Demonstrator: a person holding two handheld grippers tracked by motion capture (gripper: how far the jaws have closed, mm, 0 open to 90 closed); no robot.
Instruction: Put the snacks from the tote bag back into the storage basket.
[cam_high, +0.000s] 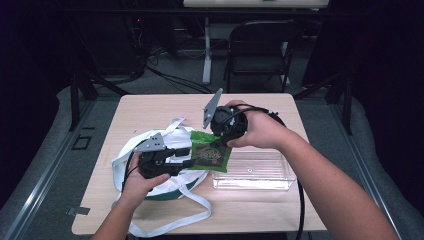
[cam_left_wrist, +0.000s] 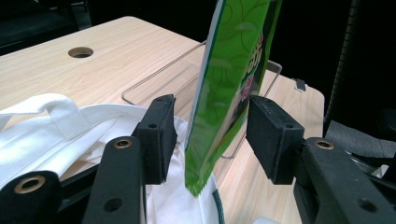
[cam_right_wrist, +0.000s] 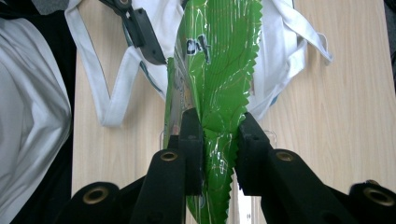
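A green snack packet (cam_high: 210, 154) hangs from my right gripper (cam_high: 221, 142), which is shut on its upper edge. The right gripper view has both jaws pinching the crinkled packet (cam_right_wrist: 219, 56) at the gripper (cam_right_wrist: 219, 149). My left gripper (cam_high: 187, 158) is open, resting over a white tote bag (cam_high: 150, 172) with green trim. In the left gripper view the packet (cam_left_wrist: 229, 70) dangles between the two spread jaws of that gripper (cam_left_wrist: 210, 135), touching neither pad, with its lower corner just above the white bag (cam_left_wrist: 70, 126).
A clear plastic bin (cam_high: 252, 172) sits on the wooden table (cam_high: 150, 107) just right of the bag; its rim (cam_left_wrist: 154, 77) shows behind the packet. The bag's straps (cam_high: 175, 222) trail toward the front edge. A folding chair (cam_high: 260, 45) stands beyond the table.
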